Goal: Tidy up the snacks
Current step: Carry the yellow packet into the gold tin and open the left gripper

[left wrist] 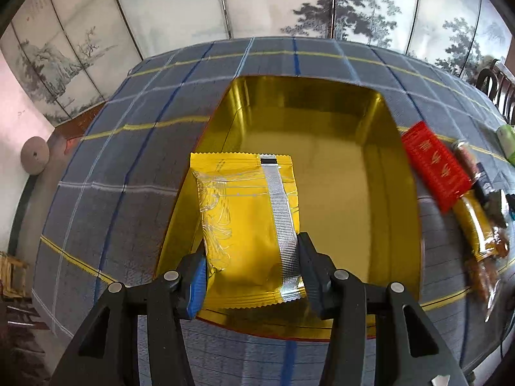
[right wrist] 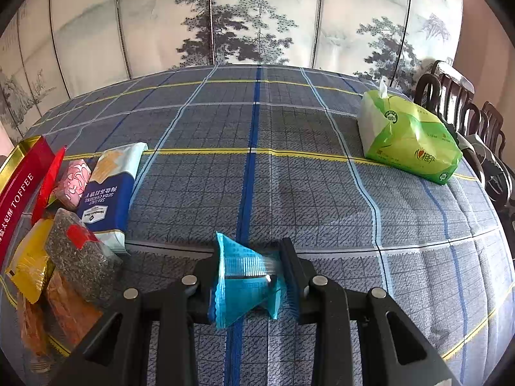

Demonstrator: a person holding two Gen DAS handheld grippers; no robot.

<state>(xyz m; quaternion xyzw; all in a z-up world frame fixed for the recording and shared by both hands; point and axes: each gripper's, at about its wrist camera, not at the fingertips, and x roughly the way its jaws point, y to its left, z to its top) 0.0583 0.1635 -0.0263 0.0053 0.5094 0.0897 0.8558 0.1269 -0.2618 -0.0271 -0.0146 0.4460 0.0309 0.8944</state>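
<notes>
The left gripper squeezes a shiny yellow snack bag over the open gold box. The right gripper pinches a small blue packet above the checked tablecloth. A pile of snacks lies just left of it, and a green tissue pack sits far off.

Yellow snack packet hangs over the gold box.

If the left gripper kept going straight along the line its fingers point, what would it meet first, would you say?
Most likely the gold floor of the open tin. The left gripper holds a yellow snack packet above the tin, and nothing else lies ahead, though depth is hard to judge.
</notes>
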